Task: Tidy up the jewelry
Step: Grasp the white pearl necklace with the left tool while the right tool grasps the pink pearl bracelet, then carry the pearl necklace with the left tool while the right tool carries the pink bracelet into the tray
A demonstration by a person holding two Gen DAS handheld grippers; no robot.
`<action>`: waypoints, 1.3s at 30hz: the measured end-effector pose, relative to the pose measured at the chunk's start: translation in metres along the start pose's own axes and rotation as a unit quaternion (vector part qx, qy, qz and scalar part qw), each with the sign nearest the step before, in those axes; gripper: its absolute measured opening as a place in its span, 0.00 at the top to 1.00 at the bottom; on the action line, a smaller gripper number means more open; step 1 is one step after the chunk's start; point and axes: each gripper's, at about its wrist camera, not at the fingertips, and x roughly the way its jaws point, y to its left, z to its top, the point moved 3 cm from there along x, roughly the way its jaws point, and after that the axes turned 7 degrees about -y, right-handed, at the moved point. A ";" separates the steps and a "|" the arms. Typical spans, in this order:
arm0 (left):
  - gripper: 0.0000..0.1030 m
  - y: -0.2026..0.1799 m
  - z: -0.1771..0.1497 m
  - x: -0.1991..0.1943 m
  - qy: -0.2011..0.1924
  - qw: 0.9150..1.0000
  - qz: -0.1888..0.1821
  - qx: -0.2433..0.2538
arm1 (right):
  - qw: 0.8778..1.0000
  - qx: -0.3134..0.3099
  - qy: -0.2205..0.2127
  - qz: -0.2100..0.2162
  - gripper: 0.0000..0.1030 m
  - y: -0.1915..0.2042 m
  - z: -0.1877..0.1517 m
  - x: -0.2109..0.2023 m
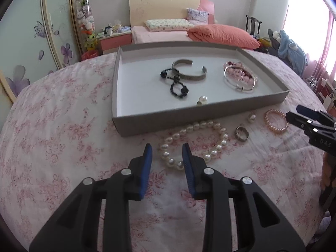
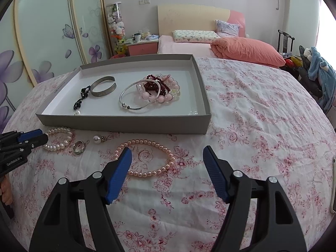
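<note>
A grey tray (image 1: 147,119) (image 2: 126,124) on the floral cloth holds a silver cuff (image 1: 190,71), black beads (image 1: 176,84), a silver bangle (image 2: 134,98), pink and dark red bead bracelets (image 2: 161,90) and a pearl earring (image 1: 202,100). In front of the tray lie a white pearl bracelet (image 1: 193,145) (image 2: 58,139), a ring (image 1: 242,133) (image 2: 78,147), a pearl earring (image 2: 97,139) and a pink pearl bracelet (image 2: 147,157) (image 1: 276,121). My left gripper (image 1: 167,149) is open just above the white pearl bracelet's near side. My right gripper (image 2: 167,153) is open above the pink pearl bracelet.
The table has a pink floral cloth (image 2: 252,126). A bed with an orange quilt (image 2: 247,50) stands behind it. A chair with blue clothing (image 2: 321,79) is at the right, wardrobe doors (image 2: 52,37) at the left. A flat object (image 2: 333,180) lies at the table's right edge.
</note>
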 end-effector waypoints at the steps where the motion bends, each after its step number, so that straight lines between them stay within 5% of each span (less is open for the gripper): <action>1: 0.77 -0.001 -0.001 0.001 0.001 1.000 -0.001 0.000 | 1.000 0.000 0.001 0.000 0.32 0.000 0.000 0.000; 5: 0.90 -0.001 -0.002 0.001 0.001 1.000 0.005 0.000 | 1.000 -0.004 0.010 -0.001 0.35 0.001 -0.001 0.004; 23: 0.90 0.013 -0.003 -0.003 -0.001 0.999 0.028 -0.034 | 0.999 -0.002 0.046 -0.007 0.69 0.003 -0.007 0.015; 29: 0.90 0.013 -0.003 -0.003 -0.001 0.999 0.028 -0.034 | 0.999 -0.007 0.045 -0.011 0.91 0.000 -0.010 0.011; 39: 0.90 0.015 -0.005 -0.005 -0.002 0.999 0.028 -0.045 | 0.999 0.033 0.026 0.005 0.93 -0.016 -0.008 0.003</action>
